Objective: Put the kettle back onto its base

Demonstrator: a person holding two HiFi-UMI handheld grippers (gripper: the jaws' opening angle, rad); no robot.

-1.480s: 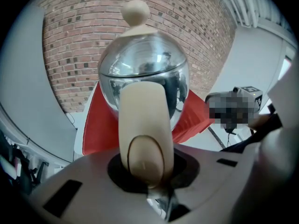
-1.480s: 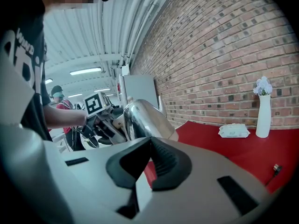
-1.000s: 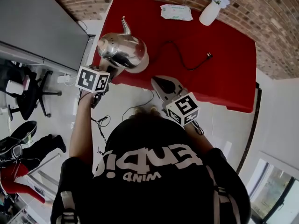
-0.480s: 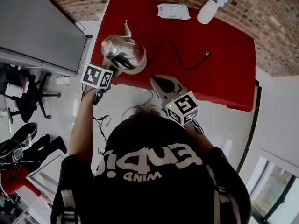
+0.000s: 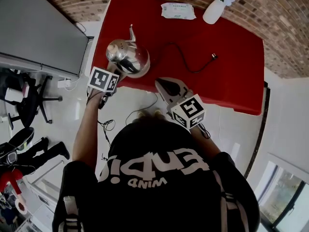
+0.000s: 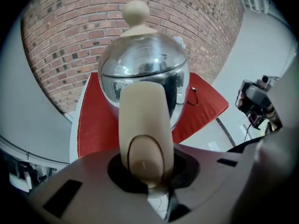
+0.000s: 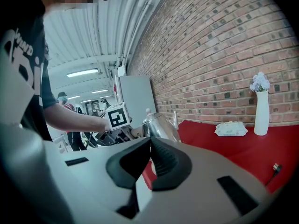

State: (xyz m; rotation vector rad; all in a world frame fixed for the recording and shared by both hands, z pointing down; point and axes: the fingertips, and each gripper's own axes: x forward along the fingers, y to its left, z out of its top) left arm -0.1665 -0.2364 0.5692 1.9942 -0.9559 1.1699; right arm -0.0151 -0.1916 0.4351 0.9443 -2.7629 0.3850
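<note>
A shiny steel kettle (image 5: 126, 57) with a thin spout and a beige lid knob is at the left front corner of the red table (image 5: 231, 76). It is directly over its beige base (image 5: 143, 72); I cannot tell whether they touch. My left gripper (image 5: 117, 72) is shut on the kettle's beige handle (image 6: 142, 125), and the kettle's round body (image 6: 145, 78) fills the left gripper view. My right gripper (image 5: 162, 84) hangs off the table's front edge, right of the kettle (image 7: 161, 125). Its pads (image 7: 161, 160) are pressed together with nothing between them.
A black power cord (image 5: 186, 62) runs from the base across the table to a loose plug (image 5: 215, 57). A pack of wipes (image 5: 178, 11) and a white vase with flowers (image 5: 216, 8) stand at the back by the brick wall. A grey cabinet stands left of the table.
The left gripper has lowered the kettle toward the base; kettle and marker cube look smaller and sit closer to the table. The right gripper has stayed in place.
</note>
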